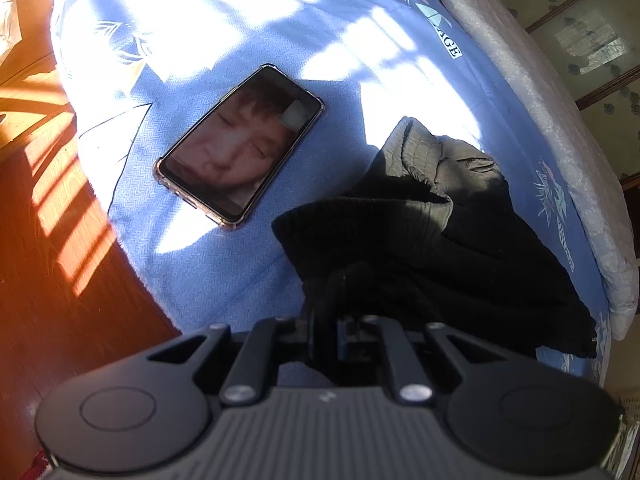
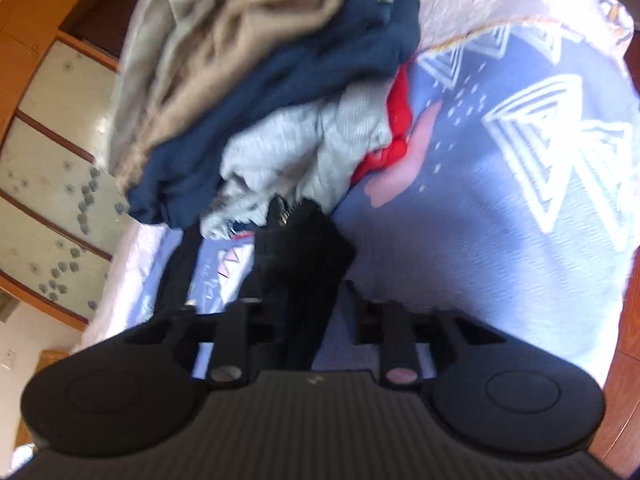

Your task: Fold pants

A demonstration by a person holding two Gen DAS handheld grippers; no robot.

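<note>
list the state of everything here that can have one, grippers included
left gripper: shut on the black pants
black pants: crumpled on the bed, not yet folded
phone: flat on the blue bedspread, screen lit
right gripper: shut on black fabric, view blurred
clothes pile: heaped, unfolded

Left hand-held gripper (image 1: 344, 280): black, two-finger, angled down and forward; fingers drawn close together, pinching dark cloth at the tips. Right hand-held gripper (image 2: 296, 240): black, likewise tilted downward; fingers closed on a black fold of cloth. View blurred; fingertip detail unclear.
</note>
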